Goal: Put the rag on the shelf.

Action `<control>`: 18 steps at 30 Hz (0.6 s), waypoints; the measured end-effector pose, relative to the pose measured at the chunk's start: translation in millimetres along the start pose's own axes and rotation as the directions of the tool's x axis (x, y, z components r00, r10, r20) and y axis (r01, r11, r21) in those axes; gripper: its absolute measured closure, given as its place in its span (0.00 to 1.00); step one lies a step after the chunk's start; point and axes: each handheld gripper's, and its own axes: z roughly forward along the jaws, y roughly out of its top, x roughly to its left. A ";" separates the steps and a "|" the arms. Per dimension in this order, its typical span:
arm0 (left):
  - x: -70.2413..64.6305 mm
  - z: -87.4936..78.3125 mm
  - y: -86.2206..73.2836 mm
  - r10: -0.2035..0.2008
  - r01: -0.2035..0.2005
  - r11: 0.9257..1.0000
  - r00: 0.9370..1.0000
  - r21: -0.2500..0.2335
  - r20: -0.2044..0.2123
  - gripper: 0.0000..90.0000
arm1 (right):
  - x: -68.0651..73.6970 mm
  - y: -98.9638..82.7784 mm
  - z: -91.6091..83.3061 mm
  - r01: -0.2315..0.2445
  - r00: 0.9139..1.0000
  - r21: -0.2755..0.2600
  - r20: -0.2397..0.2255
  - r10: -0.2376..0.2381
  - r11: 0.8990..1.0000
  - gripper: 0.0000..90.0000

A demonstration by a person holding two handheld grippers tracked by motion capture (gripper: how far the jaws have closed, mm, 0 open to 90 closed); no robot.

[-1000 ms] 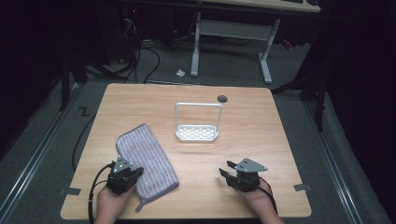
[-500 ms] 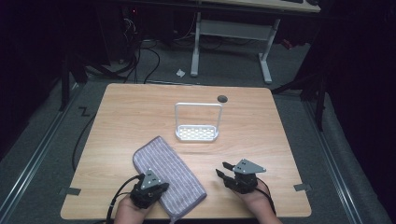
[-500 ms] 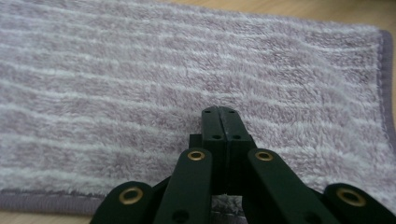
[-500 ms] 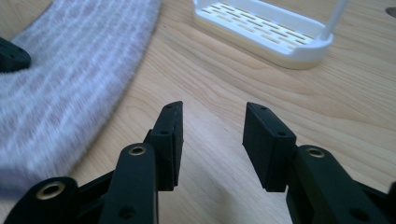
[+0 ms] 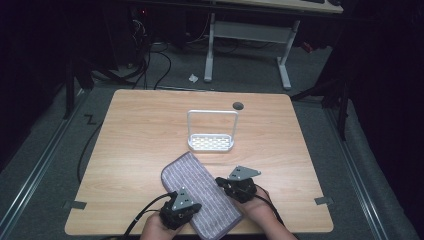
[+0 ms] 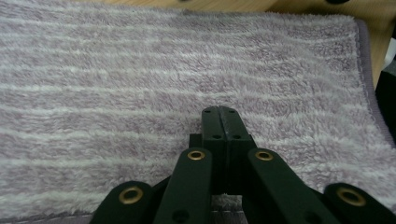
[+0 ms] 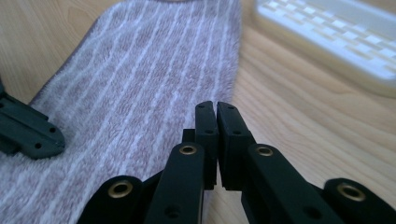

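Observation:
A purple striped towel [image 5: 200, 187] lies flat and slanted on the near middle of the wooden table [image 5: 140, 130]. My left gripper [image 5: 191, 209] is shut on the towel's near end; in the left gripper view the closed gripper [image 6: 219, 112] rests on the pile of the towel [image 6: 140, 70]. My right gripper [image 5: 223, 184] sits at the towel's right long edge. Its jaws have just been closing and now meet over that edge of the towel [image 7: 140, 84], with the gripper [image 7: 216, 106] pinching the cloth there. The left gripper [image 7: 28, 130] shows at the far left of the right gripper view.
A white rack [image 5: 211, 142] with a tall handle loop stands at mid-table beyond the towel, and it appears close ahead as the rack [image 7: 327, 37] in the right gripper view. A dark round cap [image 5: 238, 105] sits near the far edge. Cables trail off the near edge.
The left gripper dragged the towel from the near left toward the middle. The right gripper moved left to the towel's right edge and its jaws shut.

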 end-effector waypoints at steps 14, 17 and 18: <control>5.3 -1.9 1.3 -0.033 0.034 0.999 0.999 -0.023 0.022 0.89 | 25.0 -35.5 -27.3 0.004 1.000 0.058 -0.030 -0.002 0.998 0.97; 21.6 -8.7 10.8 -0.066 0.062 0.993 0.997 -0.096 -0.031 0.84 | 18.8 -29.1 -29.7 -0.028 1.000 0.013 -0.012 0.028 1.000 0.96; 29.2 -8.1 13.6 -0.091 0.086 0.990 0.995 -0.112 -0.043 0.83 | 10.1 -17.1 -22.7 -0.032 0.999 -0.004 0.028 0.033 0.999 0.96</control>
